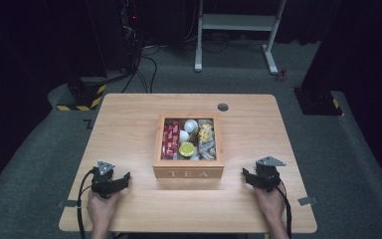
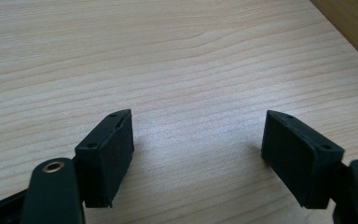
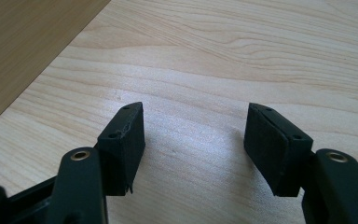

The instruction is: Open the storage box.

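A wooden box (image 1: 188, 172) marked "TEA" on its near wall stands open at the middle of the table (image 1: 129, 114). Its compartments are filled:
- left compartment: red packets (image 1: 170, 139)
- middle compartment: white round pods (image 1: 190, 126) toward the far side, one yellow-green round item (image 1: 187, 148) toward the near side
- right compartment: yellow packets (image 1: 206, 131) at the far end, grey packets (image 1: 208, 149) at the near end

The left gripper (image 1: 125, 178) rests on the table near the front edge, to the left of the box and apart from it, held by the left hand (image 1: 103, 205). In the left gripper view its jaws stand wide apart with bare table surface (image 2: 177, 70) between them; nothing is held. A corner of the box wall (image 2: 354, 23) shows at the upper right of that view.

The right gripper (image 1: 246, 175) rests on the table to the right of the box, also apart from it, held by the right hand (image 1: 272, 201). In the right gripper view its jaws stand wide apart over bare wood (image 3: 242, 51); nothing is held. The box wall (image 3: 23, 42) shows at the upper left of that view.

A round grey cable hole (image 1: 223, 107) sits in the table beyond the box. A white frame (image 1: 236, 25) stands on the floor behind the table
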Motion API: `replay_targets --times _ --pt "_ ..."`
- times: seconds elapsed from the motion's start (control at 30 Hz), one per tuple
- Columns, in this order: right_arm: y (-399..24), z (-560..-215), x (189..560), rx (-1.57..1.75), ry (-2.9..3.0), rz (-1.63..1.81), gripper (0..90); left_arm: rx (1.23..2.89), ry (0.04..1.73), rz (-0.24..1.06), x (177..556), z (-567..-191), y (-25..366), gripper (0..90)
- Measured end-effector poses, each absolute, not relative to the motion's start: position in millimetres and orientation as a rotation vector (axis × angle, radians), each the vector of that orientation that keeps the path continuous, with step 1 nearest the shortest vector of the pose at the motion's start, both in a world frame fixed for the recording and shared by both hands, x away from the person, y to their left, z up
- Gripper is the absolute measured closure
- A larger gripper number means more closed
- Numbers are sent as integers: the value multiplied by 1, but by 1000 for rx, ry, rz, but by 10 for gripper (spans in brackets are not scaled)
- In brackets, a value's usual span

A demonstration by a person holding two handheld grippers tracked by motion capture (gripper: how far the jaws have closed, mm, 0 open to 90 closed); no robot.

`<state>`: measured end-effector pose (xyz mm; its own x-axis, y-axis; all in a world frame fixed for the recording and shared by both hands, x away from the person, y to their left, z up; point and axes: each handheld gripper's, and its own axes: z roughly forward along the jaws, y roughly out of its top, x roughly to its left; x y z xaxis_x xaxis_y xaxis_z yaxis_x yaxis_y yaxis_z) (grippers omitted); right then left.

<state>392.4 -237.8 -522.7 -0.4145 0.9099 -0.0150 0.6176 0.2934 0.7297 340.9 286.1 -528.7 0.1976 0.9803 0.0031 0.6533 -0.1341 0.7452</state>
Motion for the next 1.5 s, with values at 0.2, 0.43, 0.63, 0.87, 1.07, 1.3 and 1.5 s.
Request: replay_targets --times 0.2,0.43,0.63,0.87,1.07,1.3,1.5 --pt "-238 -523 392 1365 2137 914 380 1859 1525 682 341 -529 286 254" --pt "-238 -523 392 1361 2134 917 415 1861 1523 682 341 -529 286 253" --pt "-239 -522 388 1372 2123 917 473 1858 1525 681 341 -529 286 252" --pt "-240 -522 387 1370 2117 913 493 1859 1524 682 341 -529 286 251" --pt "-241 -521 382 1355 2086 925 516 1860 1524 681 341 -529 286 251" --pt "-241 -521 378 1352 2073 951 527 1860 1524 680 341 -529 286 252" --pt "-239 -520 378 1320 2095 957 525 1860 1524 681 341 -529 286 252"
